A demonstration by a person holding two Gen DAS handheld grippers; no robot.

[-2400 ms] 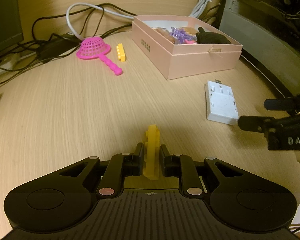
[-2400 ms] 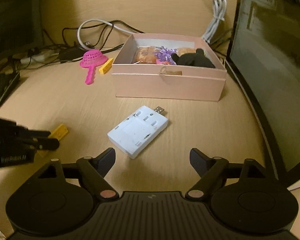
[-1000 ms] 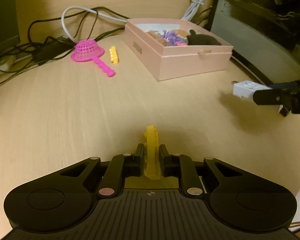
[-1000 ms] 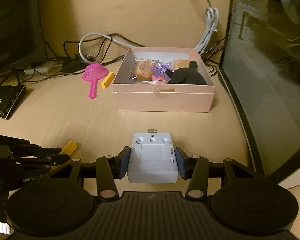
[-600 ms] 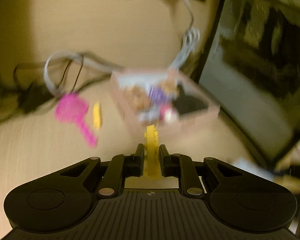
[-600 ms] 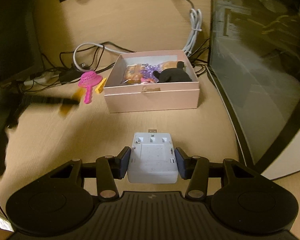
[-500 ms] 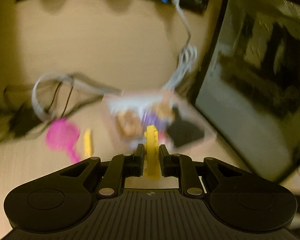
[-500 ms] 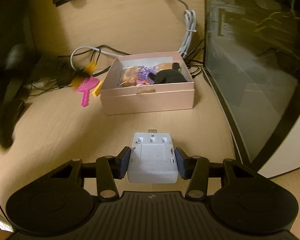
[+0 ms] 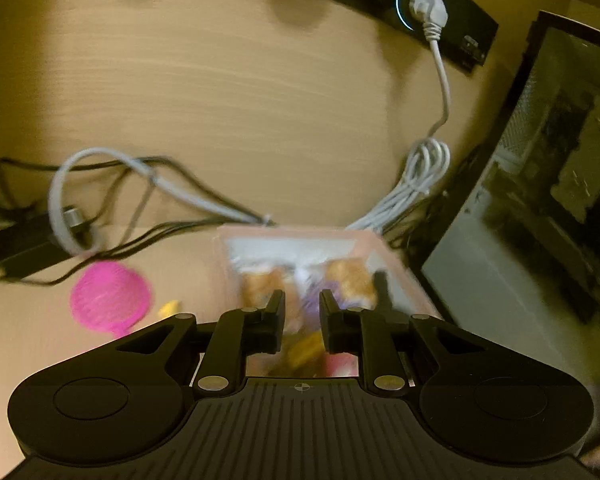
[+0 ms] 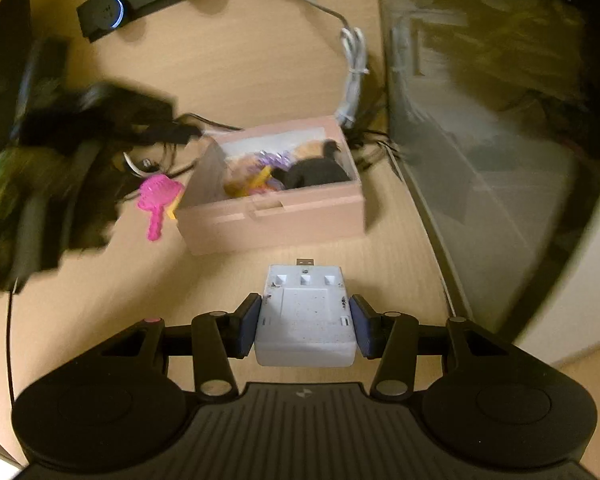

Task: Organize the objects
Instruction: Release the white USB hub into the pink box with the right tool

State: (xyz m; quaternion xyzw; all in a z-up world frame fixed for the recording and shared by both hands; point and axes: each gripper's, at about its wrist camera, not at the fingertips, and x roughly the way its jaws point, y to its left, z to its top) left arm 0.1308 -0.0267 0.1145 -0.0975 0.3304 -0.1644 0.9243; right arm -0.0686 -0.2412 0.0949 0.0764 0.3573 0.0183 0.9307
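Note:
My left gripper (image 9: 302, 314) is open over the pink box (image 9: 364, 240); its jaws stand apart with nothing between them. A yellow brick (image 9: 306, 350) lies blurred in the box below the jaws, and it also shows in the right wrist view (image 10: 260, 179). My right gripper (image 10: 305, 318) is shut on a white charger (image 10: 305, 316) with a USB plug, held above the desk in front of the pink box (image 10: 272, 220). The left gripper (image 10: 100, 120) is a dark blur over the box's left rim.
A pink toy strainer (image 9: 110, 296) and another yellow brick (image 9: 168, 308) lie left of the box; the strainer also shows in the right wrist view (image 10: 158, 196). Cables (image 9: 140, 184) and a power strip (image 9: 420, 4) are behind. A computer case (image 10: 480, 140) stands on the right.
My left gripper swung up over the pink box and opened; the yellow brick left its jaws and dropped into the box. My right gripper rose with the charger still held.

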